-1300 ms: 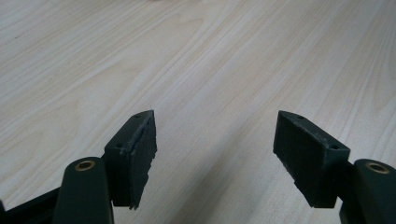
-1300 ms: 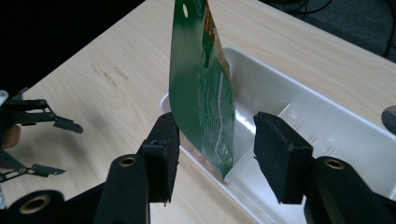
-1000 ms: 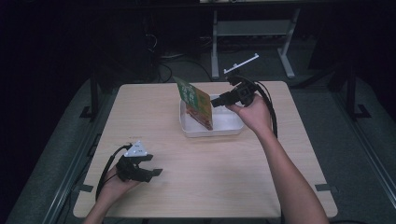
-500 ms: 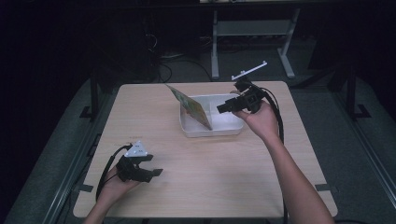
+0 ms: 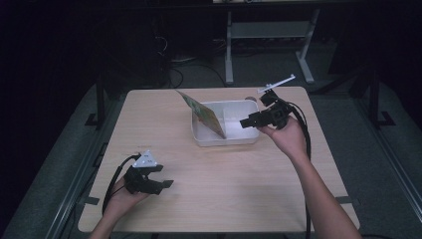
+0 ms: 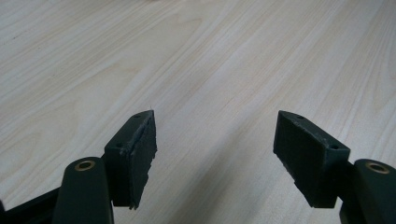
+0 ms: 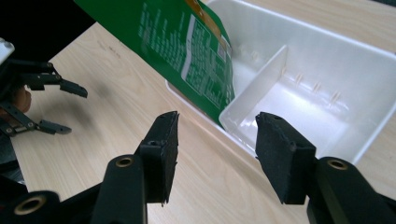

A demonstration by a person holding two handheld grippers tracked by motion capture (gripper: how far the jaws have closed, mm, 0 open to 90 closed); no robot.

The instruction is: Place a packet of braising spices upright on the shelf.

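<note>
Since a moment ago, the right gripper has let go of the green packet and pulled back; its jaws are apart. Now the packet leans tilted in the white tray, poking over its left wall, near the tabletop's far edge. By the near left corner, the left gripper rests with jaws apart, holding nothing.

The high view is dim and soft, its surroundings nearly black; only the tabletop catches light from above. The two gripper views are brighter and sharper, with crisp wood grain. Glare whitens the white tray floor. The nearest jaws blur slightly, and faint shadows fall beneath them.
</note>
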